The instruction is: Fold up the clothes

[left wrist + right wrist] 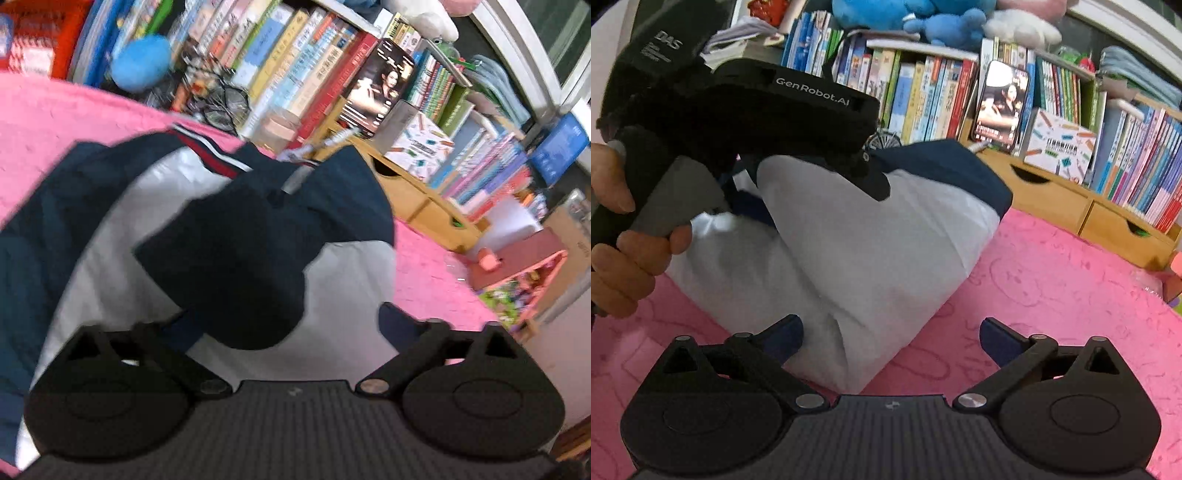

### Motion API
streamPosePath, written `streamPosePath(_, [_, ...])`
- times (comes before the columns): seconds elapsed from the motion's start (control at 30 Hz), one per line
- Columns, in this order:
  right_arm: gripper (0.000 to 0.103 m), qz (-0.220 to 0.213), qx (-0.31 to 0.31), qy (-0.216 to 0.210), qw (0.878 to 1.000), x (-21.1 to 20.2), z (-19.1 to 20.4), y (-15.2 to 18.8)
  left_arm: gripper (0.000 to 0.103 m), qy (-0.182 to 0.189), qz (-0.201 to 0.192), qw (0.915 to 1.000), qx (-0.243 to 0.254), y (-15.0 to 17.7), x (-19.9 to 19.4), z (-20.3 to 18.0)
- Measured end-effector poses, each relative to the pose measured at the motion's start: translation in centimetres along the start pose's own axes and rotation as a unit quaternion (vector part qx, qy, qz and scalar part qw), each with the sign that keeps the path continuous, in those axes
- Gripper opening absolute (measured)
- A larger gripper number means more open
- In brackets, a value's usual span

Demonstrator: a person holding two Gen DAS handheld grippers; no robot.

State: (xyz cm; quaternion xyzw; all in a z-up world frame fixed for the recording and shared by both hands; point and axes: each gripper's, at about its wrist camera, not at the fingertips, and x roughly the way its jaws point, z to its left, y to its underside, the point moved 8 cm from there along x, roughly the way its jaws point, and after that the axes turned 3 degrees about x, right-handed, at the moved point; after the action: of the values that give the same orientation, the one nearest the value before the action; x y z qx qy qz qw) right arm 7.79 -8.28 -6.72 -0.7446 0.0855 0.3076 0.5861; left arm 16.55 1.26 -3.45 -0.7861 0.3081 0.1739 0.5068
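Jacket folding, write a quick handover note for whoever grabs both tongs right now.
Left tongs: open, nothing gripped, hovering over the jacket.
Right tongs: open wide, empty, at the jacket's near white corner.
Jacket: navy and white, lying on the pink mat in front of the bookshelf.
Done: a navy sleeve lies folded across the white body; the garment is partly bundled.
Left: fold the remaining parts in, square up the bundle.
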Motion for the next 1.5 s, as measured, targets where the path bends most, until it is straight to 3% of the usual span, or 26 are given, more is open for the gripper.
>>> streamPosePath(0.03, [0.103,0.001,0.005,-0.003,1.0,-0.1,-0.2,0.0,0.063,-0.014,-0.01,0.9997,0.014,-0.1,-0.4,0.2])
streamPosePath(0.07, [0.103,0.0,0.015,-0.003,1.0,-0.2,-0.6,0.0,0.055,-0.03,-0.015,0.999,0.029,-0.1,-0.7,0.5])
streamPosePath(0.17, [0.101,-0.007,0.052,0.001,0.999,-0.6,-2.1,0.0,0.044,-0.051,-0.018,0.9978,0.037,-0.3,-2.0,2.2])
streamPosePath(0.2, [0.083,-0.011,0.064,-0.01,0.998,-0.8,-2.5,0.0,0.042,-0.047,-0.014,0.9982,0.033,-0.3,-2.3,2.6])
streamPosePath(0.23, [0.043,-0.016,0.076,-0.027,0.997,-1.0,-2.7,0.0,0.038,-0.041,-0.01,0.9986,0.03,-0.2,-2.5,3.0])
streamPosePath(0.27, [0.028,-0.013,0.076,-0.035,0.996,-1.1,-2.5,0.0,0.034,-0.039,-0.008,0.9987,0.033,0.0,-2.7,3.3])
streamPosePath(0.33, [0.024,-0.003,0.069,-0.044,0.997,-1.0,-1.8,0.1,0.032,-0.05,-0.012,0.9973,0.053,0.4,-2.8,3.3])
streamPosePath(0.47, [0.026,0.0,0.059,-0.037,0.998,-1.3,-1.7,0.0,0.032,-0.055,-0.018,0.9967,0.057,0.4,-3.8,3.5])
streamPosePath(0.5, [0.034,0.003,0.073,-0.042,0.996,-1.4,-2.2,0.0,0.032,-0.052,-0.019,0.9972,0.05,0.4,-4.3,4.0])
streamPosePath(0.53, [0.052,0.007,0.091,-0.039,0.995,-1.3,-2.8,0.0,0.032,-0.05,-0.021,0.9975,0.046,0.5,-4.9,4.6])
streamPosePath(0.6, [0.072,0.016,0.125,-0.035,0.991,-1.0,-4.0,0.1,0.032,-0.062,-0.032,0.9963,0.05,0.7,-6.8,6.2])
streamPosePath(0.63, [0.072,0.018,0.139,-0.039,0.989,-0.9,-4.6,0.1,0.043,-0.084,-0.037,0.9942,0.055,0.9,-7.6,7.1])
streamPosePath(0.67, [0.072,0.018,0.146,-0.042,0.988,-0.9,-4.8,0.1,0.037,-0.12,-0.044,0.9897,0.063,1.0,-8.4,8.3])
streamPosePath(0.73, [0.073,0.019,0.137,-0.034,0.99,-1.0,-4.6,0.1,0.039,-0.213,-0.045,0.9729,0.079,1.4,-9.9,10.9])
streamPosePath(0.77, [0.075,0.02,0.131,-0.029,0.991,-1.1,-4.5,0.1,0.038,-0.232,-0.044,0.9689,0.075,1.6,-10.7,11.7])
streamPosePath(0.83, [0.076,0.02,0.125,-0.021,0.992,-1.2,-4.3,-0.1,0.04,-0.18,-0.047,0.982,0.03,1.9,-12.4,11.9])
streamPosePath(0.9, [0.078,0.021,0.125,-0.019,0.992,-1.2,-4.3,-0.2,0.059,-0.077,-0.051,0.9955,-0.021,1.8,-13.2,10.0])
streamPosePath(0.93, [0.078,0.021,0.126,-0.018,0.992,-1.2,-4.3,-0.3,0.074,-0.015,-0.05,0.9975,-0.047,1.6,-13.2,8.7])
streamPosePath(0.97, [0.079,0.021,0.127,-0.017,0.992,-1.2,-4.3,-0.3,0.083,0.04,-0.051,0.9955,-0.07,1.5,-12.9,7.5])
streamPosePath(1.03, [0.081,0.021,0.125,-0.014,0.992,-1.3,-4.3,-0.2,0.085,0.105,-0.039,0.9886,-0.101,1.0,-11.3,5.6])
streamPosePath(1.07, [0.082,0.021,0.124,-0.01,0.992,-1.3,-4.3,-0.3,0.086,0.114,-0.028,0.9872,-0.108,0.8,-10.2,5.0])
streamPosePath(1.23, [0.087,0.023,0.124,-0.003,0.992,-1.2,-4.4,-0.2,0.086,0.061,0.016,0.9935,-0.095,0.7,-4.3,3.5])
streamPosePath(1.37, [0.089,0.025,0.125,0.0,0.992,-1.1,-4.6,-0.2,0.098,0.051,-0.011,0.994,-0.096,-0.6,-1.9,2.1])
streamPosePath(1.5, [0.092,0.026,0.126,0.002,0.992,-1.1,-4.7,-0.1,0.092,0.034,-0.028,0.9925,-0.114,-1.4,-0.6,2.1])
